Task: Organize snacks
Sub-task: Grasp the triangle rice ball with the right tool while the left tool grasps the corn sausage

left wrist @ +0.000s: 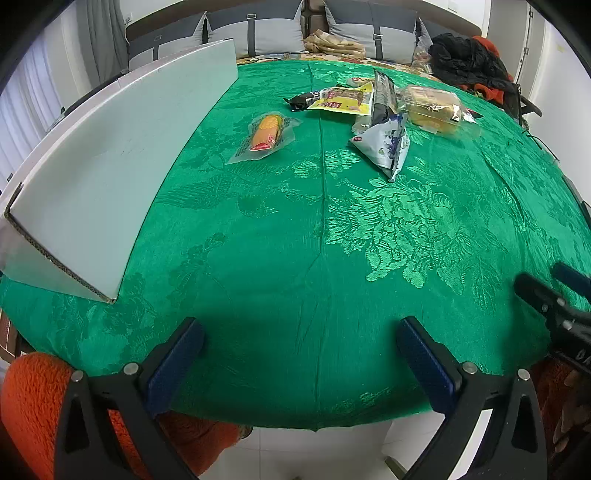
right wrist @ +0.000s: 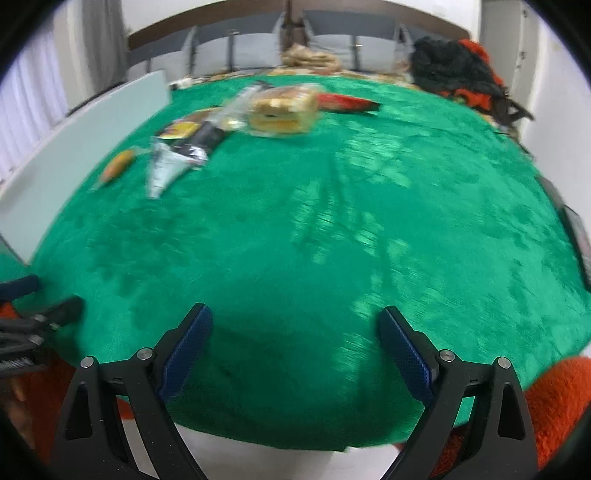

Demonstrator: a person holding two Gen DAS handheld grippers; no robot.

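Several snacks lie at the far side of the green tablecloth (left wrist: 295, 240): a corn cob pack (left wrist: 266, 133), a yellow flat pack (left wrist: 341, 101), a white-blue pouch (left wrist: 386, 144), a black wrapper (left wrist: 382, 98) and bagged bread (left wrist: 432, 107). My left gripper (left wrist: 299, 332) is open over the near table edge with nothing between its fingers. My right gripper (right wrist: 295, 317) is also open and empty at the near edge; its view is blurred and shows the bread (right wrist: 284, 109), the pouch (right wrist: 164, 168), the corn (right wrist: 118, 164) and a red pack (right wrist: 347, 103).
A white cardboard box (left wrist: 110, 155) stands along the table's left side, its flap leaning over the cloth. Cushions (left wrist: 255, 33) and dark clothes (left wrist: 469, 62) lie beyond the far edge. An orange sleeve (left wrist: 33, 398) shows at the near left.
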